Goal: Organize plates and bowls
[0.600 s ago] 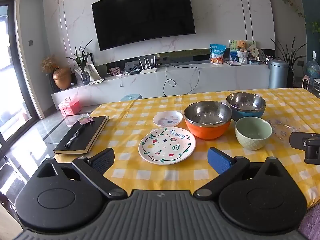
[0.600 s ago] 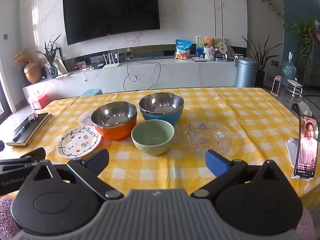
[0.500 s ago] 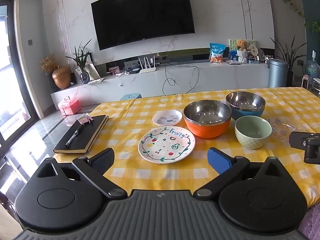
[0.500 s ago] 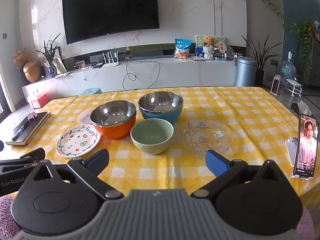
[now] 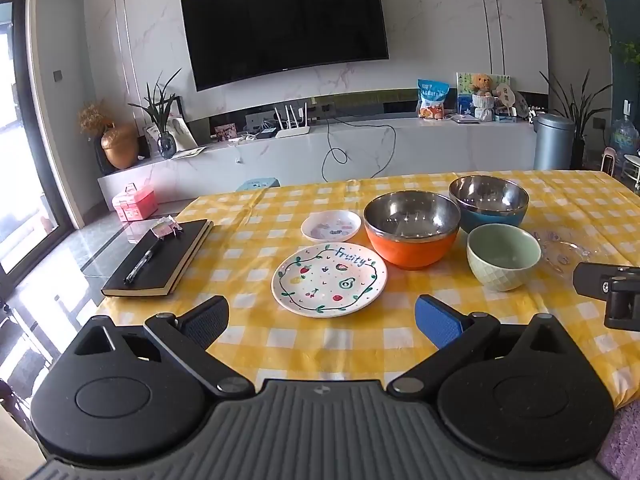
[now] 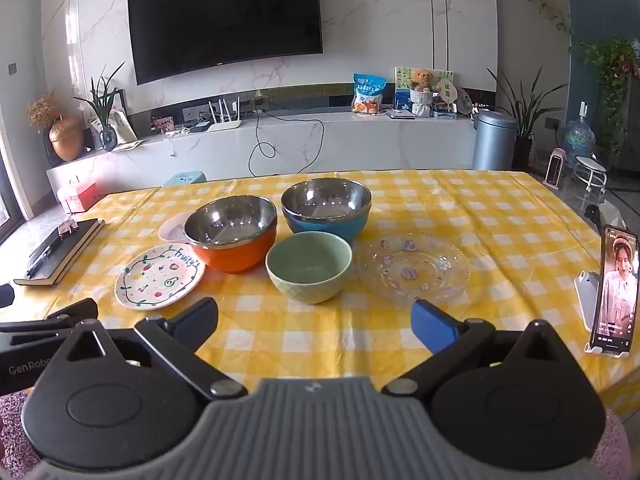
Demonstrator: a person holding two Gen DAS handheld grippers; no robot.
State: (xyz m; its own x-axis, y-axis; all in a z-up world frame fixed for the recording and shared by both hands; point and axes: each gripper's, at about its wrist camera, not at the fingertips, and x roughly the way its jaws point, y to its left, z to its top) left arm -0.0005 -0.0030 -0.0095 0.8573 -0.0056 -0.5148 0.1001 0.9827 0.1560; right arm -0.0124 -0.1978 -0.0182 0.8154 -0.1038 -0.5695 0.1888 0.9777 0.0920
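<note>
On the yellow checked tablecloth (image 5: 320, 344) lie a white "Fruity" plate (image 5: 329, 279) (image 6: 159, 277), a small white dish (image 5: 331, 225), an orange steel-lined bowl (image 5: 412, 229) (image 6: 231, 232), a blue steel-lined bowl (image 5: 488, 202) (image 6: 325, 207), a pale green bowl (image 5: 503, 255) (image 6: 308, 265) and a clear glass plate (image 6: 413, 267) (image 5: 564, 250). My left gripper (image 5: 322, 318) is open and empty, just in front of the Fruity plate. My right gripper (image 6: 314, 320) is open and empty, in front of the green bowl and glass plate.
A black notebook with a pen (image 5: 158, 258) lies at the table's left edge. A phone on a stand (image 6: 611, 290) is upright at the right. The right gripper's side shows in the left wrist view (image 5: 608, 284). A TV wall and a low cabinet stand behind the table.
Both grippers have shifted very slightly; the dishes sit a touch higher in view. Nothing on the table has moved.
</note>
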